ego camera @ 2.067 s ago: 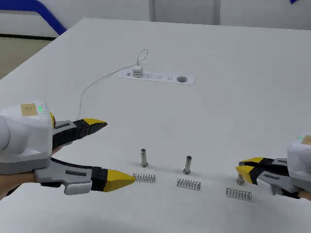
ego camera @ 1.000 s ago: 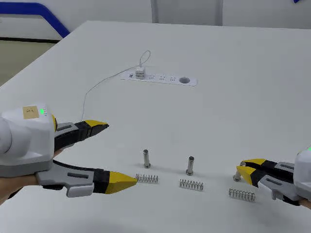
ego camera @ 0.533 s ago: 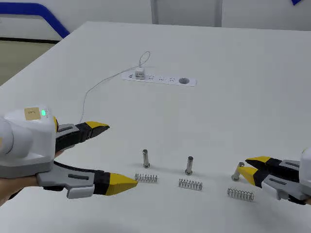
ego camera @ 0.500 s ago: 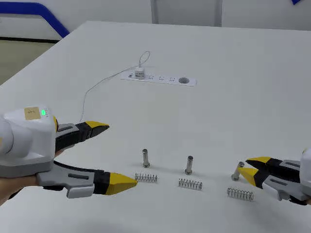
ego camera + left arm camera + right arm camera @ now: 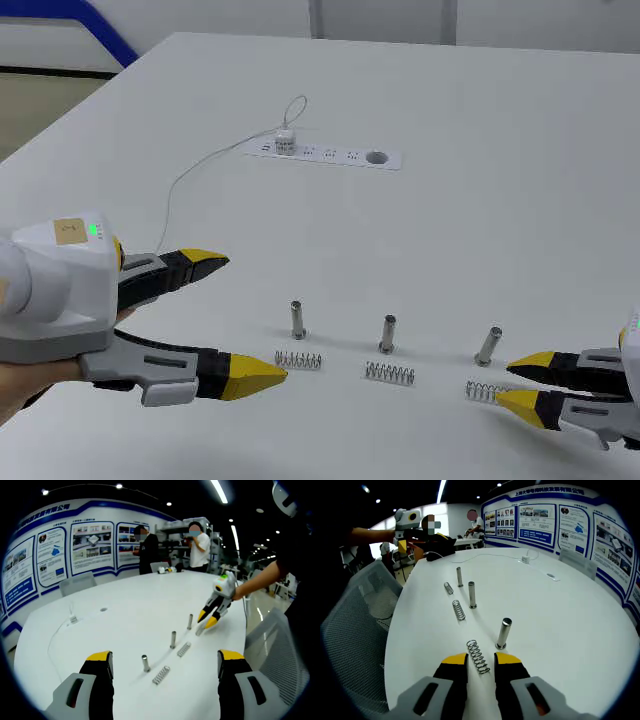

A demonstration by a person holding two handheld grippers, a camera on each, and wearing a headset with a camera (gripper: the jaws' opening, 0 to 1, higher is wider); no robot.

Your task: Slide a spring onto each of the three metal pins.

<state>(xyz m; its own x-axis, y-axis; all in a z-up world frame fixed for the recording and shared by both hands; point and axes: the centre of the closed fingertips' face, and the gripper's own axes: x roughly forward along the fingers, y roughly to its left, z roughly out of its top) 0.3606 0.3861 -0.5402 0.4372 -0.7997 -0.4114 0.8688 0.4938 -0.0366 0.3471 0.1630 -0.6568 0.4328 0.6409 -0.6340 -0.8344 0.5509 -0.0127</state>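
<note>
Right claw [image 5: 481, 658] is straddling the end of a spring [image 5: 476, 653], slightly open, empty; pin [image 5: 503, 632] at 1 o'clock. Left claw [image 5: 255, 317] is gaping wide, empty.

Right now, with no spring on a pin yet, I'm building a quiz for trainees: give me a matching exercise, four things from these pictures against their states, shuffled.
Things
1. left gripper
2. right gripper
3. middle pin
4. power strip

States
A. lies far up the table, with a white plug near one end
B. jaws spread wide
C. stands upright and bare
D. jaws narrowly apart, on either side of the end of the rightmost spring

Pairs: 1-B, 2-D, 3-C, 4-A
</note>
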